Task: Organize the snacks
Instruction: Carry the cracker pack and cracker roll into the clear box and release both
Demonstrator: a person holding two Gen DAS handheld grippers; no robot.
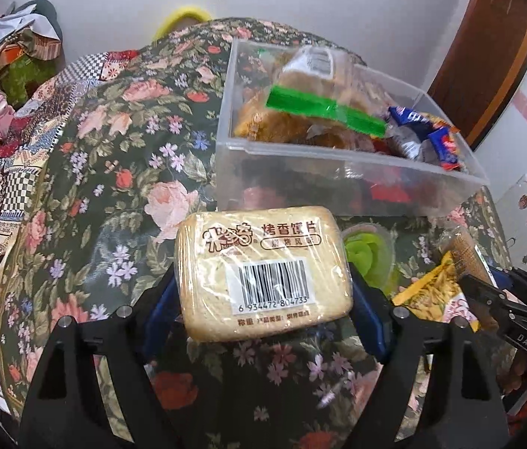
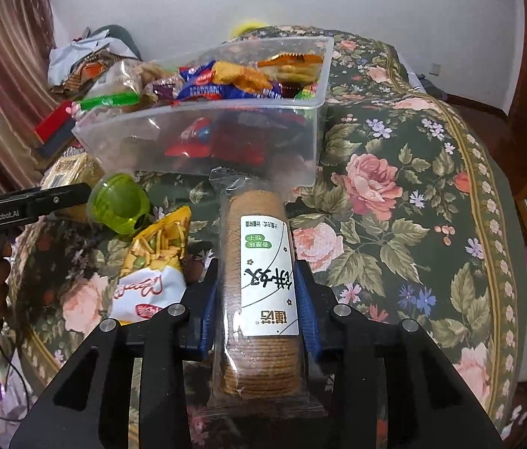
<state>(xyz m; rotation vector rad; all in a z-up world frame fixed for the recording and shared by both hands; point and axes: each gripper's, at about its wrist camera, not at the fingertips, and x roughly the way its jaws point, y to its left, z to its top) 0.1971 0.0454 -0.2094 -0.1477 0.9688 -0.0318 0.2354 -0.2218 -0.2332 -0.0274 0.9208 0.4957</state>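
Pinching a wrapped bread-slice pack (image 1: 263, 269), the left tool (image 1: 263, 292) hovers — the right tool (image 2: 259, 295) clamps a biscuit sleeve (image 2: 261, 292).

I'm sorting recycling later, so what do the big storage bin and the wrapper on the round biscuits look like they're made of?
The bin looks like clear, slightly frosted rigid plastic: the snacks show through its walls. The biscuit wrapper, held in the right gripper, looks like thin glossy transparent film with a white printed label; crimped ends suggest plastic.

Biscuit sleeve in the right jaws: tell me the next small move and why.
Probably carry the biscuit sleeve forward over the clear bin and release. The right gripper already clamps it, the bin sits just ahead, open-topped, with other snacks inside.
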